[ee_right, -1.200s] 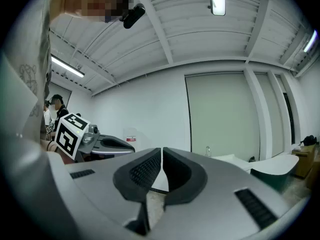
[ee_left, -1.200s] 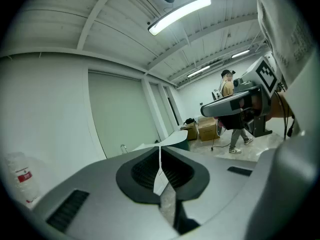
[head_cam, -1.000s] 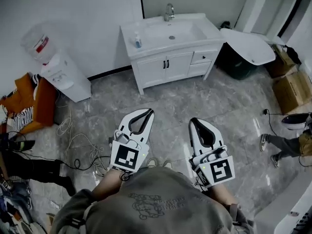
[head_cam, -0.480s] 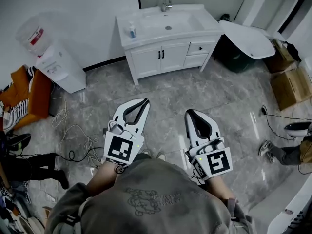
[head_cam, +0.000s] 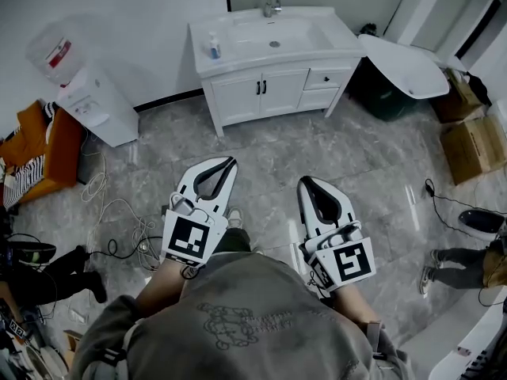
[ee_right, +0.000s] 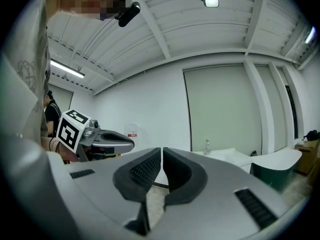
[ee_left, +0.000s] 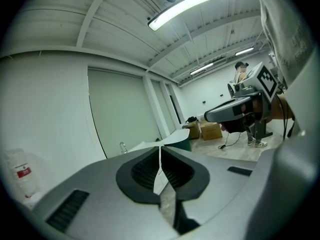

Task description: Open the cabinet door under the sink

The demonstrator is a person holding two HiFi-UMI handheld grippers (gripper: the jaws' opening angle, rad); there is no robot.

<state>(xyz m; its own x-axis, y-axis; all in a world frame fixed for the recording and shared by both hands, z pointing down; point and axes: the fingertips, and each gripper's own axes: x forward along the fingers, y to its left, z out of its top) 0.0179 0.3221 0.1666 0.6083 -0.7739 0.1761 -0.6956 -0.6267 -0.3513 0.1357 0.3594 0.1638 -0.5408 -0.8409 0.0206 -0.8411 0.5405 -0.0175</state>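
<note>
The jaws of the left gripper [head_cam: 230, 161] and of the right gripper [head_cam: 304, 181] are seen pressed together with nothing between them, both being held side by side over the grey tiled floor [head_cam: 333, 153], well short of the sink cabinet [head_cam: 321, 98]. The white cabinet doors [head_cam: 279, 91] are found shut beneath the sink [head_cam: 273, 38], untouched by either gripper. A water dispenser [head_cam: 97, 108] is stood left of the sink cabinet.
</note>
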